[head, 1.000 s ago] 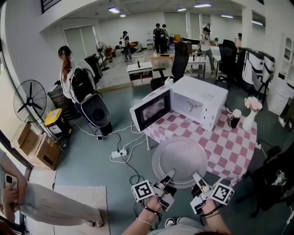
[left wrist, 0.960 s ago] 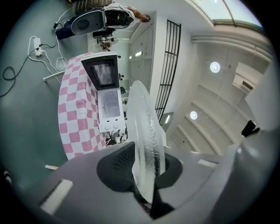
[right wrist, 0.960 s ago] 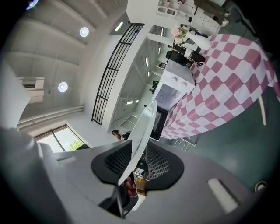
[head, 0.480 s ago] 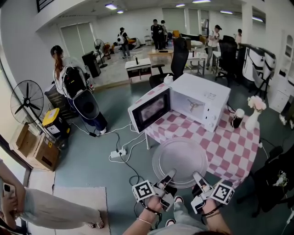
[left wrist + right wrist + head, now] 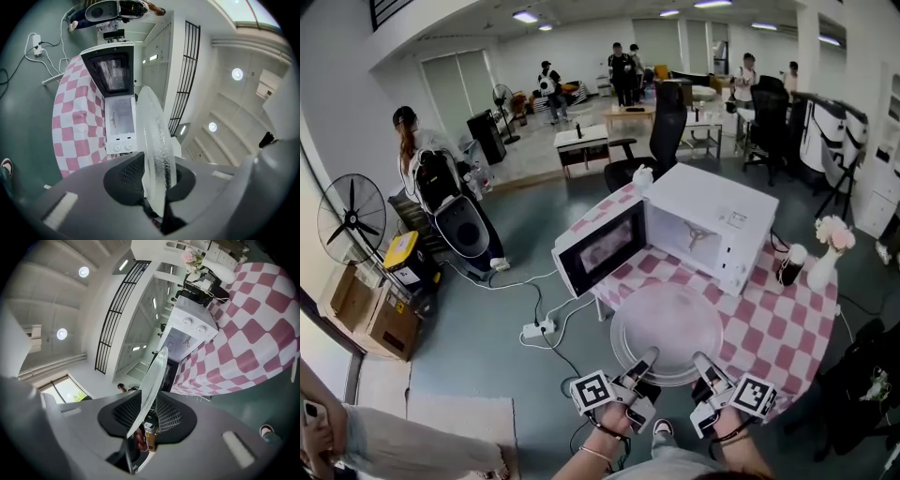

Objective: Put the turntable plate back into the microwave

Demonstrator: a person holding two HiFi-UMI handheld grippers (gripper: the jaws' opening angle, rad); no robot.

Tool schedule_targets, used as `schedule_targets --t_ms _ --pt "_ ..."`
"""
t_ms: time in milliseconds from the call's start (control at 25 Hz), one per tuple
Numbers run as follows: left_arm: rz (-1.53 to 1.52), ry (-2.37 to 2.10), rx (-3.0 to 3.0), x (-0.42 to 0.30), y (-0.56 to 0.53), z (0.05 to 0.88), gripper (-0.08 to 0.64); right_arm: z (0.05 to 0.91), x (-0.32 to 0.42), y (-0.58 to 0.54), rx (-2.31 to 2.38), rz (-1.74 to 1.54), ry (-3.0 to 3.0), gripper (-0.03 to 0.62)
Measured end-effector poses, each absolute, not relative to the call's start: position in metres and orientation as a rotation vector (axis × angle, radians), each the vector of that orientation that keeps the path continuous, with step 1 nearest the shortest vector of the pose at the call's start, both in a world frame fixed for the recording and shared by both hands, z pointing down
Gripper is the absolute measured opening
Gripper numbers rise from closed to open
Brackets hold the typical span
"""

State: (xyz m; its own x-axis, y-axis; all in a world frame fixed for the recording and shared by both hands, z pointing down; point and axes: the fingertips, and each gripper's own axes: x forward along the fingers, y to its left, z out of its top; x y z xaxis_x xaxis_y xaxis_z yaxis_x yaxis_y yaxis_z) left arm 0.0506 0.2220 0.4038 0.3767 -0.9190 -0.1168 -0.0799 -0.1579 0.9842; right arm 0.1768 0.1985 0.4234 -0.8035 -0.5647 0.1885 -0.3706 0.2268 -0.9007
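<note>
Head view: left tool (image 5: 647, 362) and right tool (image 5: 703, 364) each pinch the turntable plate (image 5: 667, 319), held short of the open microwave (image 5: 712, 216), so sliding it inside remains.

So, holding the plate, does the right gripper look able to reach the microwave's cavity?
Probably yes: the door stands swung wide left, and the cavity faces the right gripper and its plate across bare tablecloth.
</note>
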Motion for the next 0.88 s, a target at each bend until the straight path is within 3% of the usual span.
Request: schedule_targets --t_ms 880 --pt "-0.955 -0.974 1.52 0.017 0.068 0.418 0.041 0.422 0.13 0.041 -0.679 -1.612 2.356 0.101"
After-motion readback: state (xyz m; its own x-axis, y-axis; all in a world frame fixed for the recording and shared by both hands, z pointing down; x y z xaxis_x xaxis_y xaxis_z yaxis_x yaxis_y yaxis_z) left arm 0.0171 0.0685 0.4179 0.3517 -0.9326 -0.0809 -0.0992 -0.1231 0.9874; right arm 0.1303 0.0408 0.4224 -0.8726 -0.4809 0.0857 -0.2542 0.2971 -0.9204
